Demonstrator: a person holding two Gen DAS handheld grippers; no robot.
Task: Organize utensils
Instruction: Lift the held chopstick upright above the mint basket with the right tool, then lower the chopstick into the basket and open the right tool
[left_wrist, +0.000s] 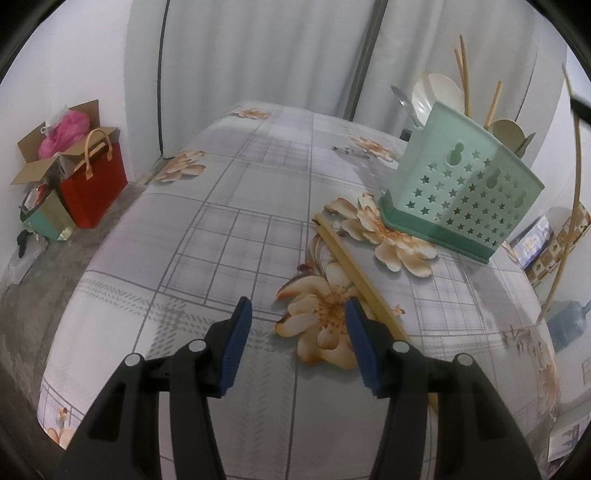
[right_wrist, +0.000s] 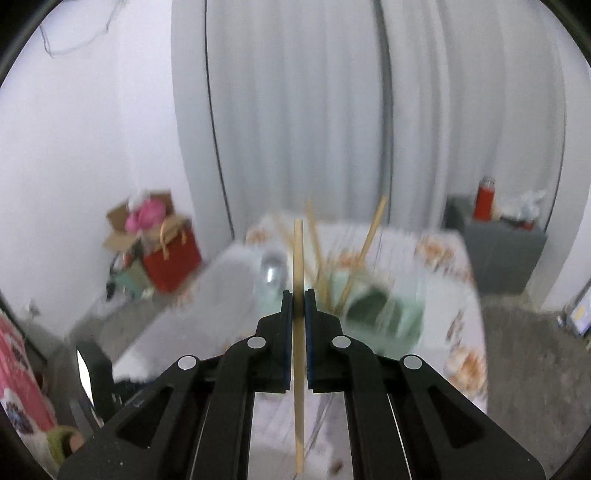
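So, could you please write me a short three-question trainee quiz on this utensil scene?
1. True or false: the right gripper is shut on a chopstick.
2. The chopsticks on the tablecloth lie: A) left of the holder in the left wrist view, B) inside it, C) on the floor.
3. Fill in: the left gripper is ____ and holds nothing.

Key: 1 true; 2 A; 3 open.

no legible text, labels, brands or numbers on anything shown
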